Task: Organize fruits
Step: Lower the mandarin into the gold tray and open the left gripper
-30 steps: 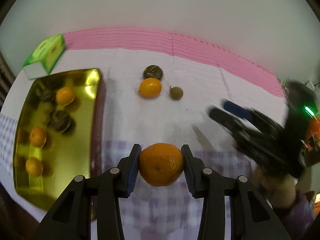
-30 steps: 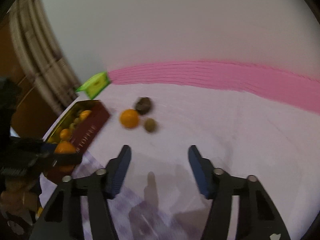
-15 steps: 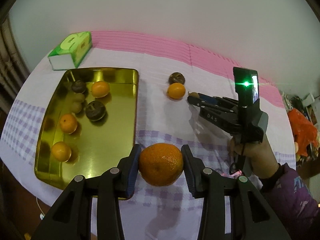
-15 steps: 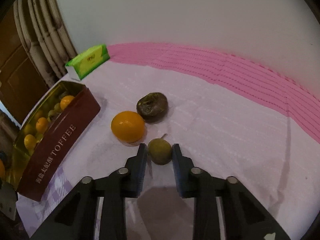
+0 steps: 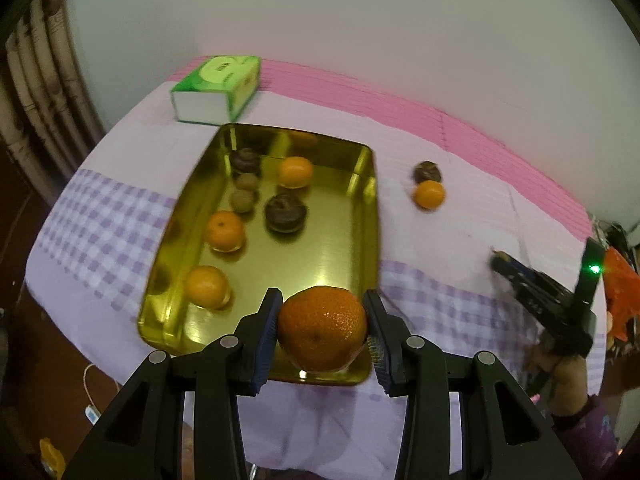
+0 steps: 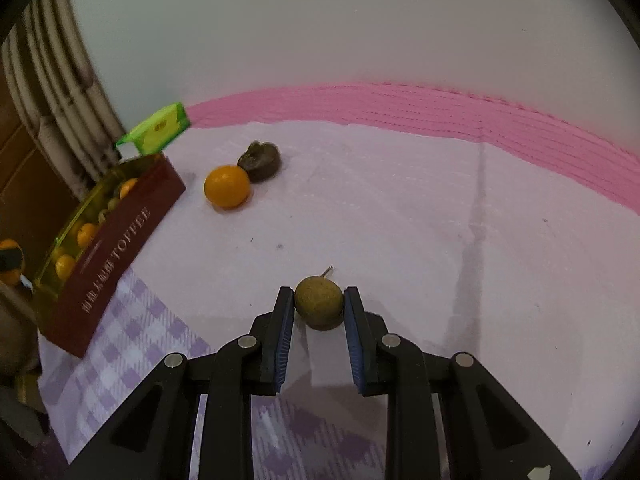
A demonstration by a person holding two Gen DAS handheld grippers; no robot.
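My left gripper (image 5: 322, 326) is shut on a large orange tangerine (image 5: 322, 329), held above the near right corner of the gold tray (image 5: 332, 240). Inside the tray lie three small oranges, two dark wrinkled fruits and two small brown ones. My right gripper (image 6: 319, 306) is shut on a small olive-brown fruit with a stem (image 6: 319, 307), lifted a little off the cloth. An orange (image 6: 226, 186) and a dark wrinkled fruit (image 6: 259, 161) lie together on the cloth right of the tray. The right gripper (image 5: 540, 292) shows blurred in the left wrist view, with a hand below it.
A green tissue box (image 5: 218, 88) lies behind the tray's far end. The tray's dark red side (image 6: 116, 256) reads TOFFEE. A pink strip (image 6: 440, 112) runs along the wall at the back. The table's left edge (image 5: 60, 280) drops off beside the tray.
The left gripper carried the tangerine leftward over the tray. The right gripper closed on the small brown fruit beside the orange, then pulled back with it, away from the other two fruits.
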